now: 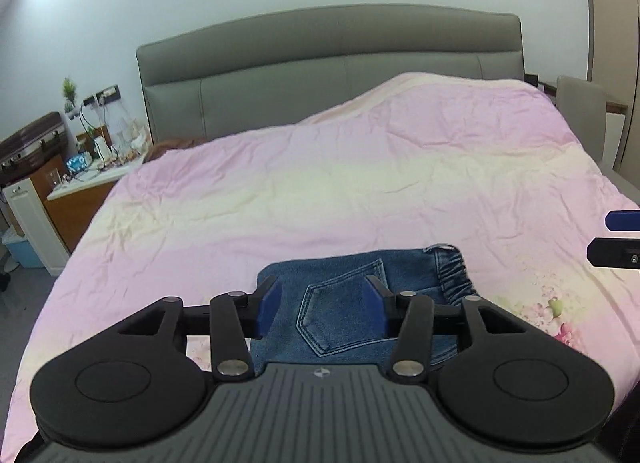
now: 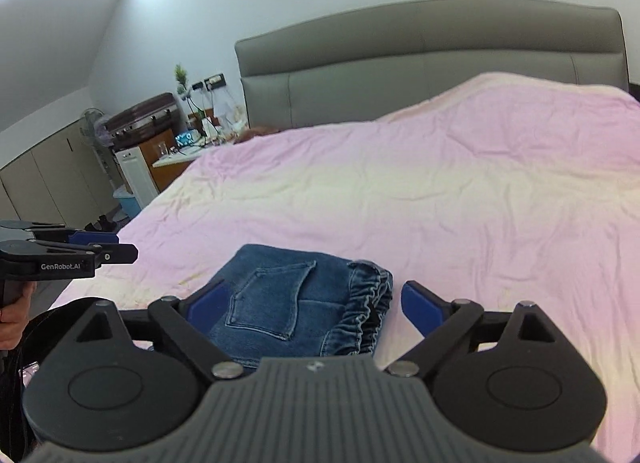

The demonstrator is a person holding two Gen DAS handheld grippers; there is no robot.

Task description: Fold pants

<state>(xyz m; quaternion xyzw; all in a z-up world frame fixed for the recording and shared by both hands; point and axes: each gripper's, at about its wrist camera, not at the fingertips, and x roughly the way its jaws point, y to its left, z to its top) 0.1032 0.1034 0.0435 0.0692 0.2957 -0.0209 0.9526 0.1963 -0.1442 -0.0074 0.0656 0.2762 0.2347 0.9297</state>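
**Folded jeans on bed, both grippers clear**

Left gripper: jaws parted, nothing between the pads, held above the jeans. Right gripper: jaws spread wide, empty, also above the jeans. Jeans lie folded in a compact stack, back pocket up, elastic waistband at right, near the quilt's front edge. Headboard beyond the quilt.

folded pants: mid-blue denim with paler stitching, lying just ahead of the right gripper, whose pads are blue on black fingers. duvet beyond: pink fading to cream bands, floral print right of the left gripper. headboard: grey.
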